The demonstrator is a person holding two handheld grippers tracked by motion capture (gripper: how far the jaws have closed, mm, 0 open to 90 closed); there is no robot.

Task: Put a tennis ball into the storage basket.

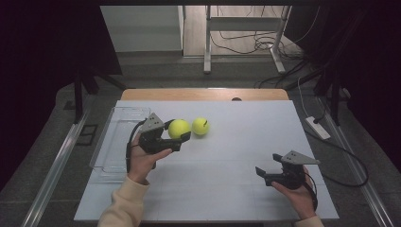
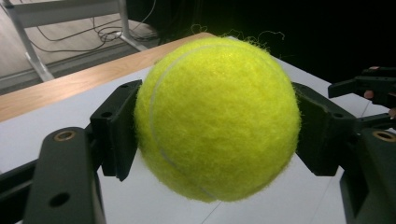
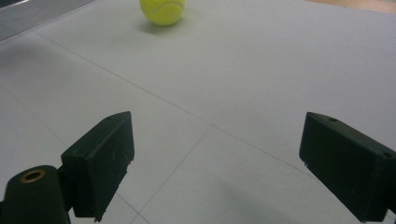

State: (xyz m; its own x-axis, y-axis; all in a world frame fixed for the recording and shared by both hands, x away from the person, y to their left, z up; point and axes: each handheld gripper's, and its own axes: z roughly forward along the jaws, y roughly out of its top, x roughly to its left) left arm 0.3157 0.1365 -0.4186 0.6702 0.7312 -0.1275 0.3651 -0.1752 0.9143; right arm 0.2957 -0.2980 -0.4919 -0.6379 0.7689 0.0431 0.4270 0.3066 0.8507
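Yellow-green felt marks the tennis ball [image 1: 178,128] that the left gripper [image 1: 182,135] clamps in the high view, lifted just beside the clear tray [image 1: 109,142] on its right; a second ball [image 1: 200,126] sits on the white table [image 1: 227,189] just past the held one, farther from the tray; the right gripper [image 1: 263,174] rests well apart from the tray, jaws spread, nothing between them. Left gripper view: both pads [image 2: 116,128] press the tennis ball [image 2: 217,121], clear of the table. Right gripper view: jaws stand wide over bare table [image 3: 233,84]; the second ball [image 3: 162,10] lies far ahead.
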